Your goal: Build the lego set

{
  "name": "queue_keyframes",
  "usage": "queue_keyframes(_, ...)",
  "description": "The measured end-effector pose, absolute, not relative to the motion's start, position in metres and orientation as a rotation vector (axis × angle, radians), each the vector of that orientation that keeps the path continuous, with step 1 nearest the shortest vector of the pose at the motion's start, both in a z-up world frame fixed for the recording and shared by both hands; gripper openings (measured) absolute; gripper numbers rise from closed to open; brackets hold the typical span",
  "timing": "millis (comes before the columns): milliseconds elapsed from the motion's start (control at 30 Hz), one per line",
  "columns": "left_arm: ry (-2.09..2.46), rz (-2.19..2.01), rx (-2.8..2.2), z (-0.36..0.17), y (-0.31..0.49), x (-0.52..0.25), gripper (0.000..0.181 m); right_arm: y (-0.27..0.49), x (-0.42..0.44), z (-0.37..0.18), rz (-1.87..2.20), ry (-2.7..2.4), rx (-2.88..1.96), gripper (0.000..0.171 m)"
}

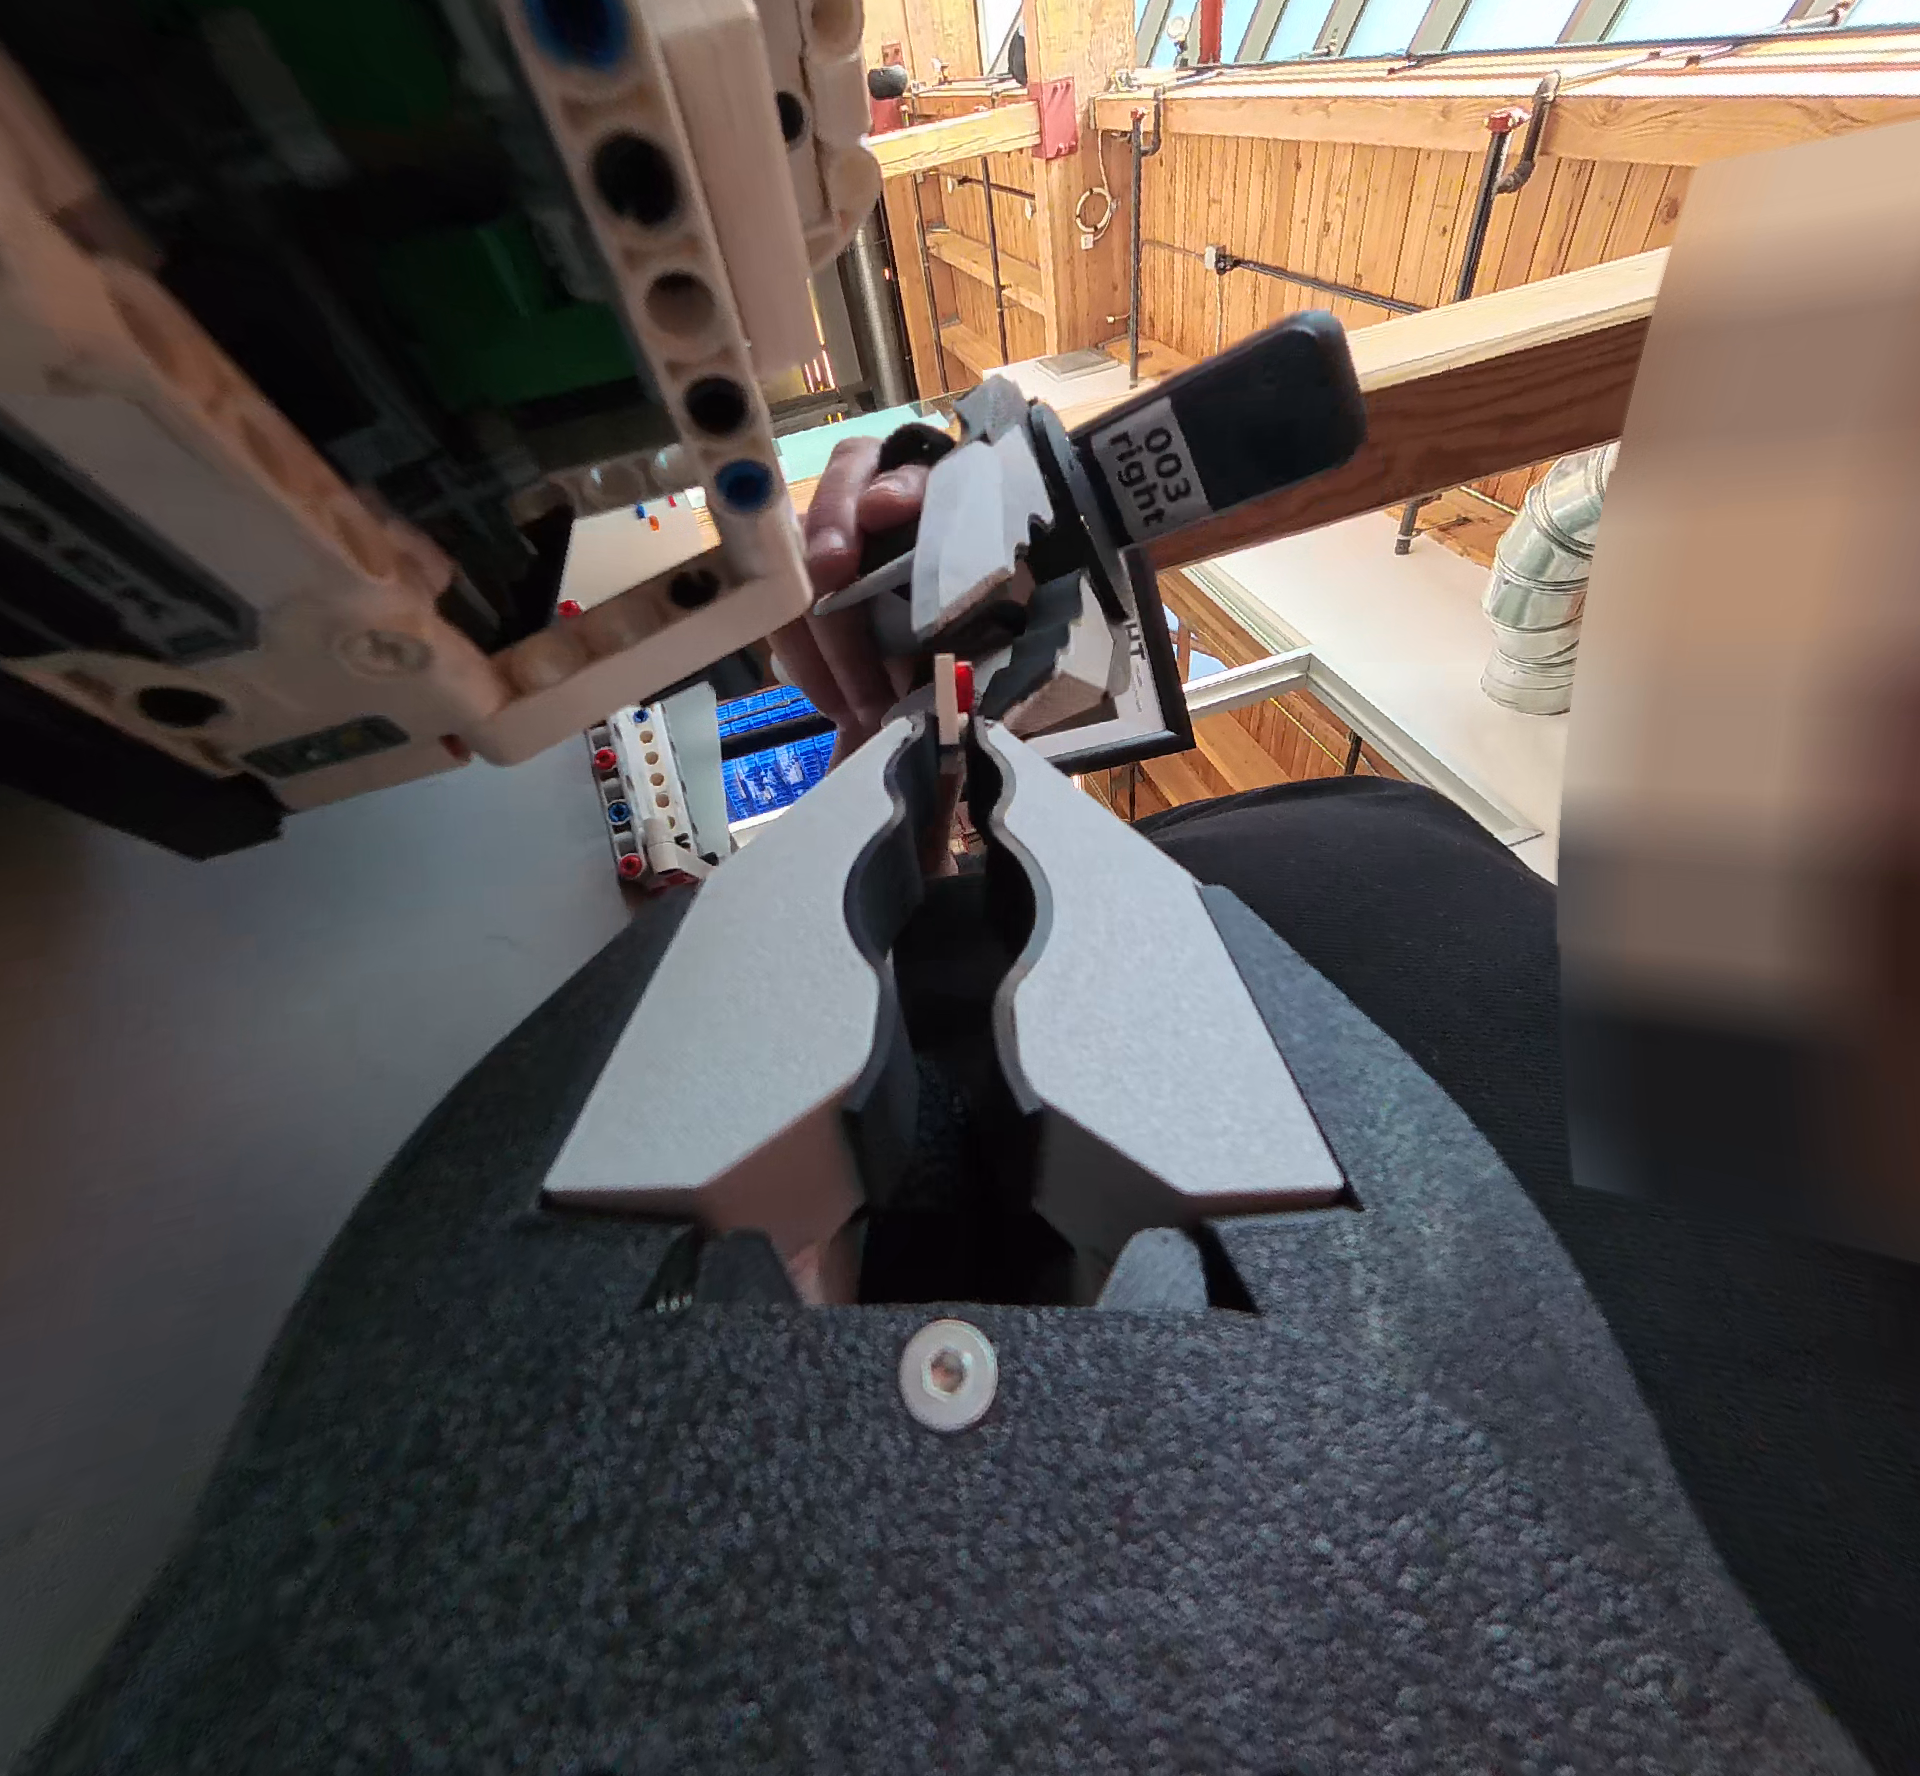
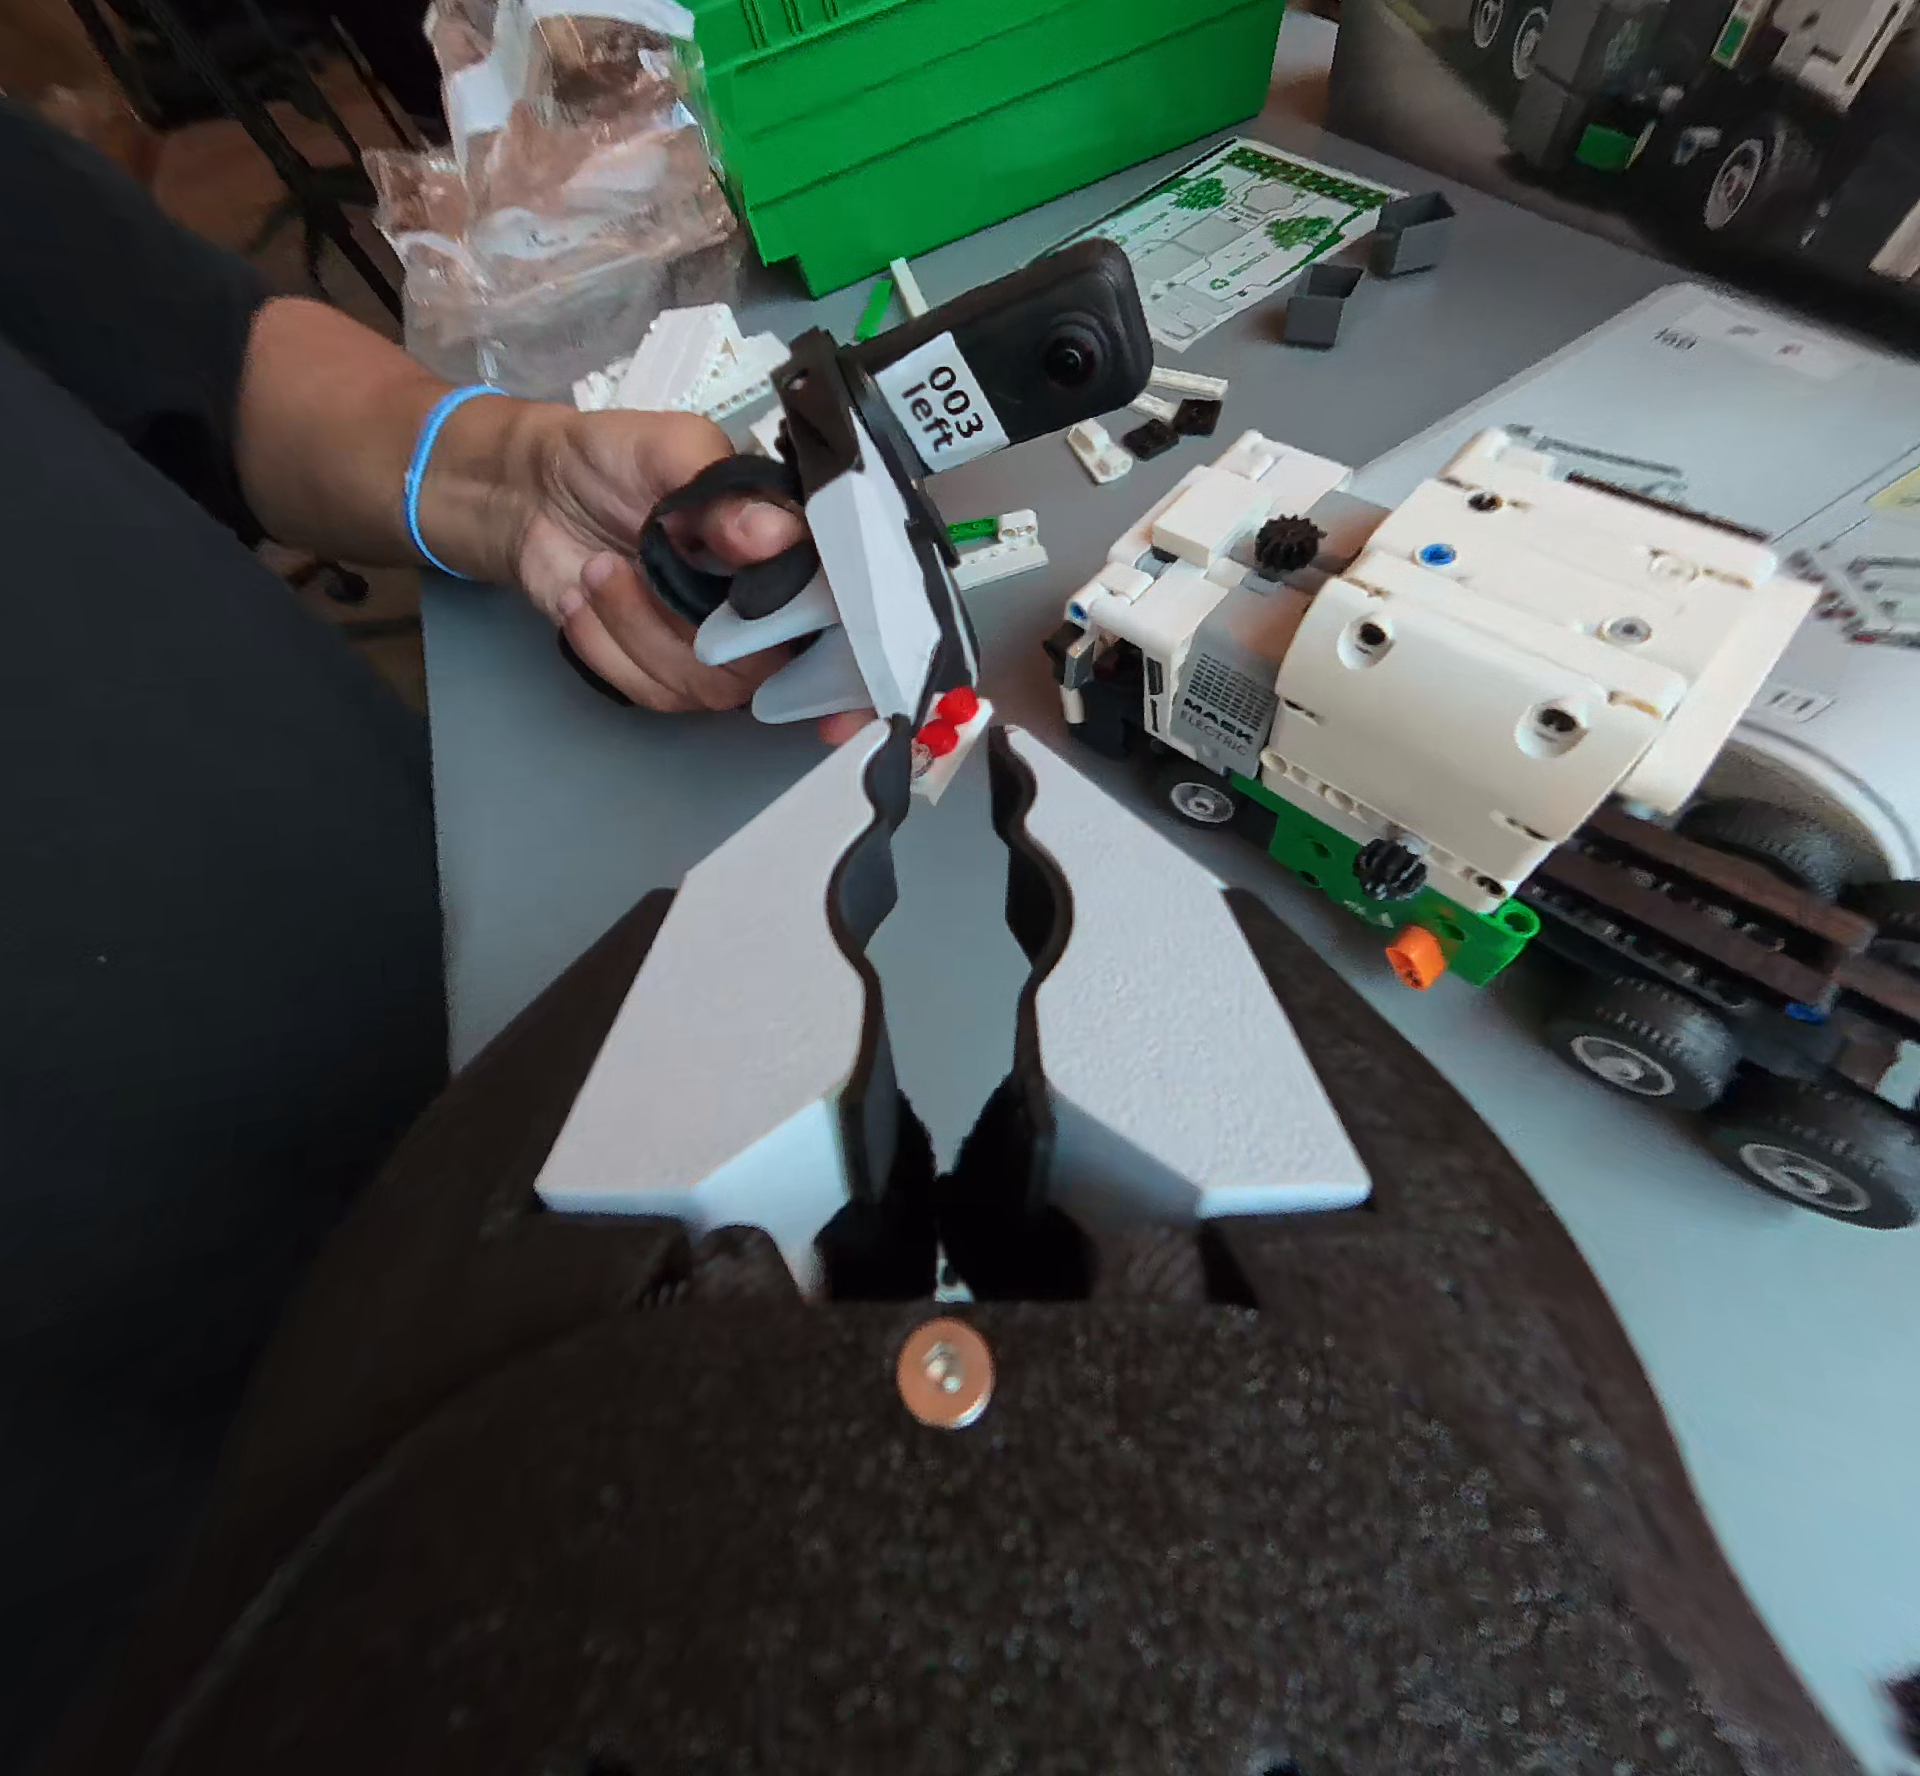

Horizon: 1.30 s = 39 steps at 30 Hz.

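Observation:
A small white plate with red pins [image 2: 951, 739] is pinched in my left gripper [image 1: 945, 739], which is shut on it above the table edge; the plate also shows in the left wrist view [image 1: 948, 703]. My right gripper [image 2: 943, 739] meets it tip to tip. Its jaws stand narrowly apart on either side of the plate, with a slight gap on the right. Each gripper shows in the other's view, the left [image 2: 914, 703] and the right [image 1: 977, 656], both hand-held. The white and green truck [image 2: 1403, 666] stands to the right and looms close at upper left in the left wrist view [image 1: 312, 479].
A green bin [image 2: 987, 64], clear plastic bags [image 2: 551, 168], the set's box [image 2: 1662, 12] and a sticker sheet [image 2: 1236, 240] lie at the back. Loose white pieces [image 2: 686, 365] and small grey pieces [image 2: 1320, 303] lie between. The truck rests on an open booklet [image 2: 1714, 355]. A small white sub-assembly [image 1: 649, 801] stands on the table. Only a small space, under 4 cm, lies between the two pairs of fingers.

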<state>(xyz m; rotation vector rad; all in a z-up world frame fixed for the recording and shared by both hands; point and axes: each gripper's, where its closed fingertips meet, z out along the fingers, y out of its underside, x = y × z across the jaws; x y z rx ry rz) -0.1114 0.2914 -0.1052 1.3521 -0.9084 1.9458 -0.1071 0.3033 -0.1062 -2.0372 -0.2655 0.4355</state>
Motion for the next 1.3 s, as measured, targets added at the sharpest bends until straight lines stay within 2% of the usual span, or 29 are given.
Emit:
queue_keyframes(33, -0.907, 1.947, 1.357, -0.106, 0.292, -0.111, 0.002, 0.304, -0.106, -0.108, 0.497, -0.219, -2.035, 0.016)
queue_keyframes(200, -0.973, 1.99, 1.376, -0.104, 0.292, -0.11, 0.002, 0.303, -0.106, -0.108, 0.872, 0.01, -1.965, 0.016)
queue_keyframes(467, -1.031, 2.027, 1.389, -0.103, 0.292, -0.11, 0.003, 0.301, -0.11, -0.105, 1.115, 0.126, -1.868, 0.011)
queue_keyframes(867, -1.08, 2.071, 1.437, -0.104, 0.293, -0.107, 0.003, 0.301, -0.108, -0.105, 1.203, 0.205, -1.794, 0.007)
queue_keyframes(1300, -0.777, 2.063, 1.311, -0.092, 0.298, -0.107, 0.003, 0.306, -0.107, -0.093, 1.197, 0.234, -1.662, 0.008)
